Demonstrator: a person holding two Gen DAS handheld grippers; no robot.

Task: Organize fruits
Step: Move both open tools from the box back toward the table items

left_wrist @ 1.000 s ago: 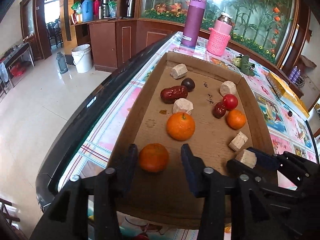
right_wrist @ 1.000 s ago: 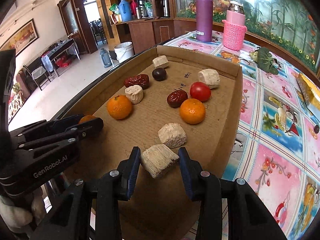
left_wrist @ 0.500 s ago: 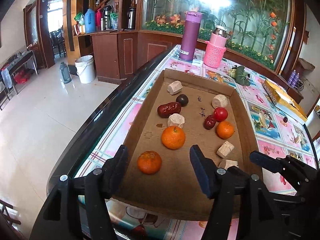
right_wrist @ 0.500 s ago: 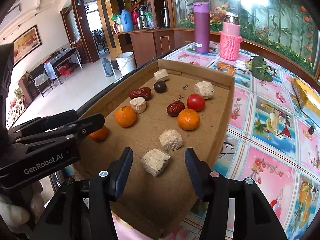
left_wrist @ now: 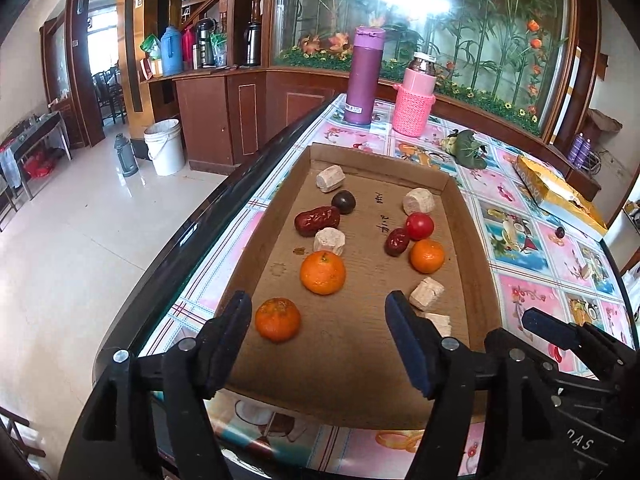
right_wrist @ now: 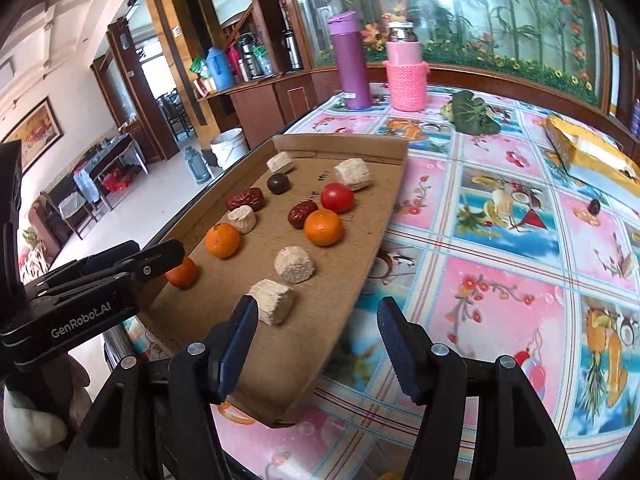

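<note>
Both tools hang at the near end of the tray (left_wrist: 460, 216), and neither carries anything, so this looks like a pause between placements, or possibly the end of the sorting. The fruit lies in two loose lines running from the near end to the far edge.

The left gripper (left_wrist: 318, 340) is spread wide and empty. The near orange (left_wrist: 278, 319) sits just inside its left finger by the tray's near left corner, with no contact that I can see. The right gripper (right_wrist: 314, 350) is equally wide and empty, straddling the tray's near right edge. The near block (right_wrist: 273, 301) lies just beyond its left finger, apparently free.

One dark fruit (right_wrist: 593, 207) lies out on the table (right_wrist: 480, 280), well apart from the tray. If more remains, I would judge that the likely next pick: the right tool would have to travel over to it, straddle it and close gently, since it could roll.
</note>
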